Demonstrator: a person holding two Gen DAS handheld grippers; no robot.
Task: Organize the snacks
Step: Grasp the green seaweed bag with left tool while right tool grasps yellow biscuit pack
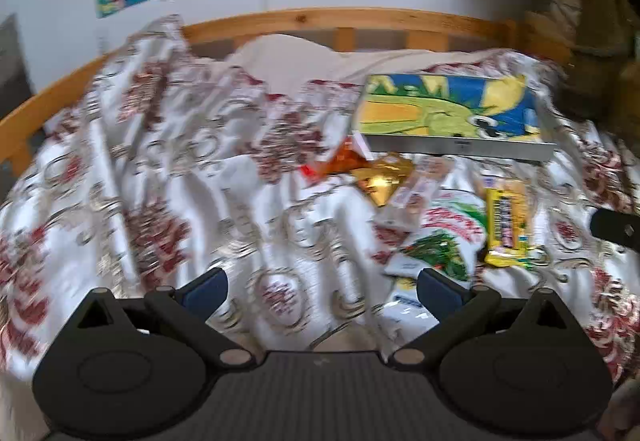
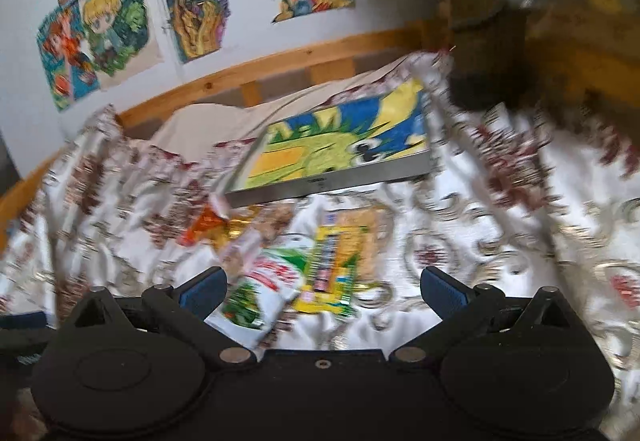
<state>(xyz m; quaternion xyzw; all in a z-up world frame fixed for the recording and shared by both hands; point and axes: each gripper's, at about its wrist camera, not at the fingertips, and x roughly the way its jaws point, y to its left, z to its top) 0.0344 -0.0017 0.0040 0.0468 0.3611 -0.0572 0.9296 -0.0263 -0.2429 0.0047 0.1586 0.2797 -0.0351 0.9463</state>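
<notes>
Several snack packets lie in a loose pile on a patterned bedspread [image 1: 168,177]: a yellow packet [image 1: 506,225], a white packet with green and red print [image 1: 444,237], a pale wafer bar [image 1: 416,193], a gold wrapper [image 1: 380,177] and an orange one [image 1: 344,157]. A flat box with a green and blue picture [image 1: 448,109] lies behind them. My left gripper [image 1: 322,291] is open and empty, left of the pile. My right gripper [image 2: 322,291] is open and empty, just above the white packet [image 2: 264,281] and yellow packet [image 2: 332,265]. The box also shows in the right wrist view [image 2: 340,145].
A wooden bed rail [image 1: 320,21] runs along the far side, with a wall of coloured drawings [image 2: 104,29] behind. Dark and yellow clutter [image 2: 560,21] stands at the right end of the bed. The other gripper's tip [image 1: 616,227] shows at the right edge.
</notes>
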